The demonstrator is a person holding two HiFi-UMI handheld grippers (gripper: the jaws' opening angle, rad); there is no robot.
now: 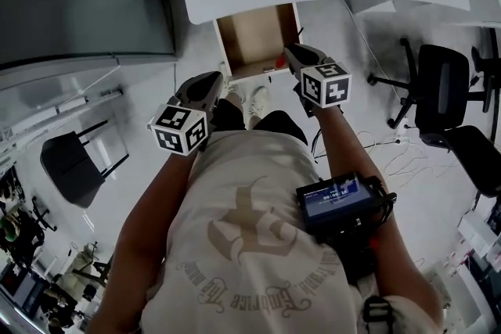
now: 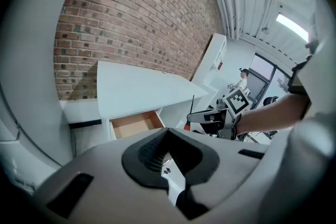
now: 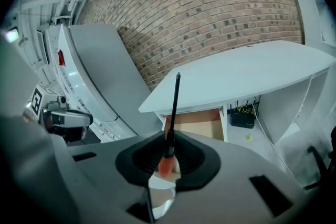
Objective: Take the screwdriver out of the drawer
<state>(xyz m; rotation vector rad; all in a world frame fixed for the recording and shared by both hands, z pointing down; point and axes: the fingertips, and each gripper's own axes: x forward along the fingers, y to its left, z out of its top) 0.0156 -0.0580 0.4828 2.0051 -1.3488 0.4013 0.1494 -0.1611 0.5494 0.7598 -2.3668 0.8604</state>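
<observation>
R gripper (image 3: 169, 152) nearest: jaws part-closed, ribbed black pads clamped on orange handle of screwdriver (image 3: 171, 123). Thin dark shaft sticks up past jaws. Drawer (image 3: 202, 123) open just beyond, pale wood, looks empty. L gripper (image 2: 167, 152): jaws slightly apart, nothing in them. Risks: smooth round handle may pivot/slip in pads; long shaft could clip flat white desk (image 3: 247, 73) edge above.

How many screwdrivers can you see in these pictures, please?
1. The screwdriver is held by its orange handle in the right gripper, shaft pointing up, by the open drawer. The drawer's visible floor looks bare; its part under the desk is hidden.
</observation>
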